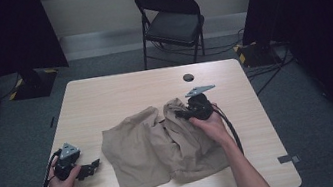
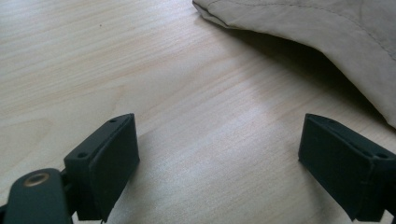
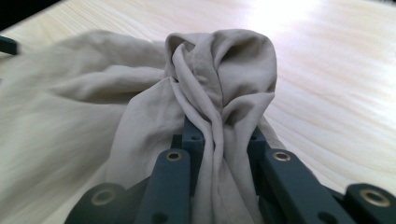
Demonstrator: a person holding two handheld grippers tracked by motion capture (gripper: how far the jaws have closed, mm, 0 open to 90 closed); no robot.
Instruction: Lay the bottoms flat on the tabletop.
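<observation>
My right gripper (image 3: 223, 154) pinches a bunch of the beige shorts (image 1: 162, 144); left gripper (image 2: 219, 163) waits apart on the table (image 1: 104, 98); folding barely begun.

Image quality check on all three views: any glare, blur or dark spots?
High view: dim overall, corners nearly black, table evenly lit. Left gripper view: sharp wood grain, the cloth casts a soft shadow, no glare. Right gripper view: blown-out glare on the table top at upper centre, cloth at left smeared and out of focus, the bunch pinched in the right claw is sharp.

Spread tongs (image 2: 219, 158) over table (image 2: 140, 70), beside cloth (image 2: 336, 32).
</observation>
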